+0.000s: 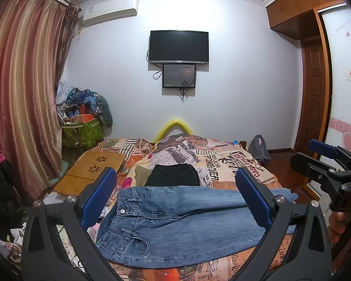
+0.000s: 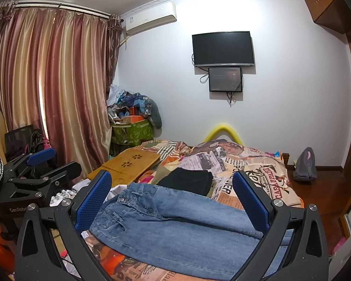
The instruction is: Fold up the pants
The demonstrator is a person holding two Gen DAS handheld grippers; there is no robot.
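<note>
Blue jeans (image 1: 175,224) lie flat across the near end of the bed, waistband to the left, legs running right; they also show in the right wrist view (image 2: 175,224). My left gripper (image 1: 175,196) is open and empty, held above the jeans. My right gripper (image 2: 173,196) is open and empty, also above them, and it shows at the right edge of the left wrist view (image 1: 325,161). The left gripper shows at the left of the right wrist view (image 2: 49,164).
A folded black garment (image 1: 173,175) lies on the patterned bedspread (image 1: 224,164) behind the jeans. A bamboo lap tray (image 1: 91,171) sits on the bed's left side. Curtains (image 1: 23,82) and a cluttered green bag (image 1: 82,133) are at left; a wardrobe (image 1: 316,70) at right.
</note>
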